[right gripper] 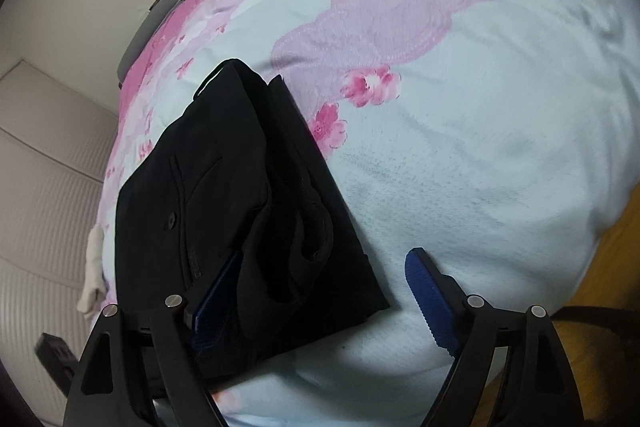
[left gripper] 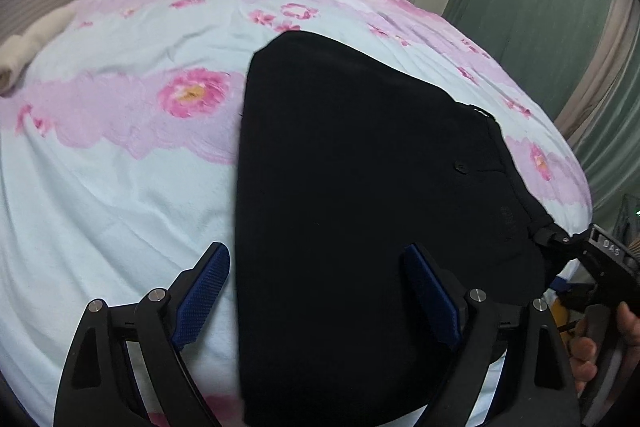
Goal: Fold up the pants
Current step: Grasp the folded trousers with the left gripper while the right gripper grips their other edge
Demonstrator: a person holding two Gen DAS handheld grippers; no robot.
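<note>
Lying folded into a compact black stack near the bed's [left gripper: 100, 211] front edge, the pants [left gripper: 360, 187] look nearly done. Left tool [left gripper: 316, 291] hangs wide over the near hem, gripping nothing. Right tool [right gripper: 320, 291] is also wide, one pad tucked against the waistband side, likely placed to square the stack.

the only readable text is a short raised marking, seemingly "das", on the black body of the right claw [left gripper: 560, 241], seen at the right edge of the left wrist view. the letters are small, so the reading is uncertain. nothing else carries legible text.
</note>
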